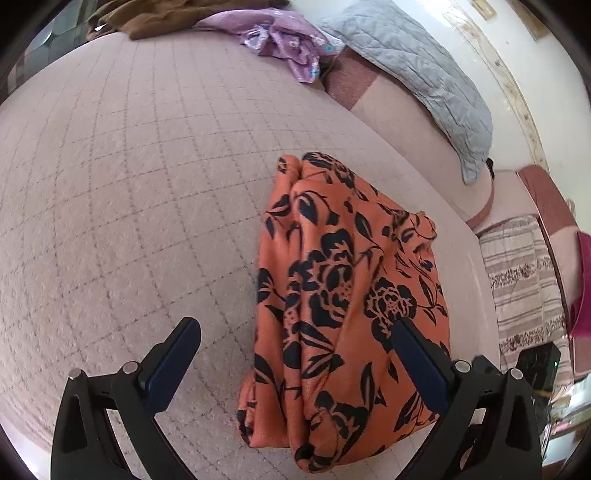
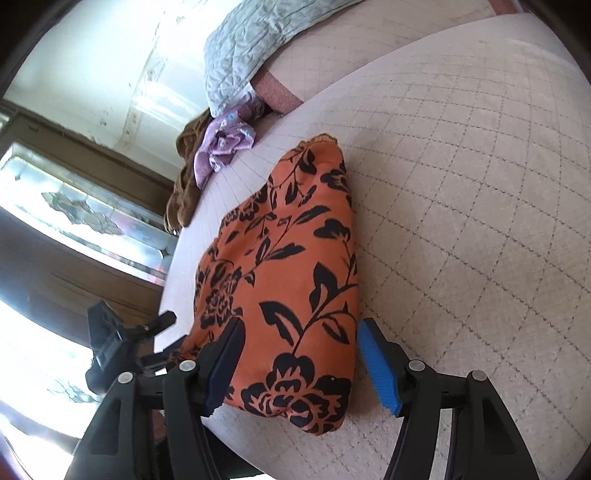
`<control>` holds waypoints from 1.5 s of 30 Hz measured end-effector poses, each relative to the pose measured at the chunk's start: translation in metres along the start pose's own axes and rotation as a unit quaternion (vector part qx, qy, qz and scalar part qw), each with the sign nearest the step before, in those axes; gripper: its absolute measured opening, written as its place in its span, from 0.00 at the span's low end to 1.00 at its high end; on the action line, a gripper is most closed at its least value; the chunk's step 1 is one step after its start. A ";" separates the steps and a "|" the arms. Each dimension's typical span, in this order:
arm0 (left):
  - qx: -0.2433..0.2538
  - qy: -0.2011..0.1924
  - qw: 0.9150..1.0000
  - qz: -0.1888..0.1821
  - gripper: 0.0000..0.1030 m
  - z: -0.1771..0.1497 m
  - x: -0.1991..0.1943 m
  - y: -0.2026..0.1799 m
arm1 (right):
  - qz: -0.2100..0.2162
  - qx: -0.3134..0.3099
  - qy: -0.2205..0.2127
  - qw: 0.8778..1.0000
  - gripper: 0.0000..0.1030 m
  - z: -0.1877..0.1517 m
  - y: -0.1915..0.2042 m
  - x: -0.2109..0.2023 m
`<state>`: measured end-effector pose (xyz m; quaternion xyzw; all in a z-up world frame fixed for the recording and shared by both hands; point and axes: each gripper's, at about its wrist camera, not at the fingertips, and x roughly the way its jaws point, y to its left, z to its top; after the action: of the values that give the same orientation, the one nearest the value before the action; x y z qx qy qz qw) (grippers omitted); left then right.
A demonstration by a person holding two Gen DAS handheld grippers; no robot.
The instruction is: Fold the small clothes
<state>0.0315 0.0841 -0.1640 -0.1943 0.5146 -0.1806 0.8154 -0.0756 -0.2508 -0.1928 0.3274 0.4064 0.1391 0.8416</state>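
An orange garment with a black flower print (image 1: pixel 343 295) lies folded into a long bundle on the pink quilted bed (image 1: pixel 129 203). My left gripper (image 1: pixel 295 332) is open. Its left finger hangs over bare quilt and its right finger (image 1: pixel 413 350) over the cloth, so the bundle's left edge lies between them. In the right wrist view the same garment (image 2: pixel 295 277) runs away from me. My right gripper (image 2: pixel 301 343) straddles its near end, open, with a thin gap showing at the blue pad (image 2: pixel 376 362). The left gripper (image 2: pixel 170 336) shows at the bundle's left side.
A crumpled purple garment (image 1: pixel 288 48) and a brown one (image 1: pixel 166 18) lie at the far end of the bed. A grey quilted cover (image 1: pixel 417 77) rests along the wall. A striped cloth (image 1: pixel 524 280) lies beyond the bed's right edge. The quilt (image 2: pixel 480 221) stretches right of the bundle.
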 end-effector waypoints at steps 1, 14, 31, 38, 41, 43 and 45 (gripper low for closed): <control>0.007 0.000 1.000 0.006 0.96 -0.001 0.001 -0.003 | -0.002 0.001 0.000 1.000 0.62 0.001 -0.002 0.000; 0.125 -0.016 0.979 0.161 0.95 -0.009 0.022 -0.041 | -0.055 -0.030 0.018 0.998 0.62 0.007 -0.001 0.019; 0.140 -0.003 0.977 0.161 0.95 -0.006 0.042 -0.054 | 0.014 0.021 0.038 0.999 0.55 0.022 -0.015 0.060; 0.136 0.002 0.979 0.154 0.95 -0.002 0.054 -0.057 | 0.031 0.025 0.041 0.998 0.53 0.028 -0.018 0.069; 0.137 0.004 0.979 0.151 0.95 -0.001 0.056 -0.057 | 0.036 0.021 0.037 0.998 0.52 0.027 -0.019 0.071; 0.136 0.004 0.979 0.150 0.95 0.000 0.058 -0.057 | 0.036 0.017 0.034 0.999 0.51 0.026 -0.019 0.071; 0.136 0.005 0.979 0.149 0.95 0.000 0.059 -0.056 | 0.035 0.013 0.032 0.999 0.51 0.025 -0.020 0.070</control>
<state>0.0503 0.0063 -0.1813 -0.0018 0.5121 -0.1264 0.8496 -0.0127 -0.2410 -0.2363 0.3477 0.4230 0.1737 0.8186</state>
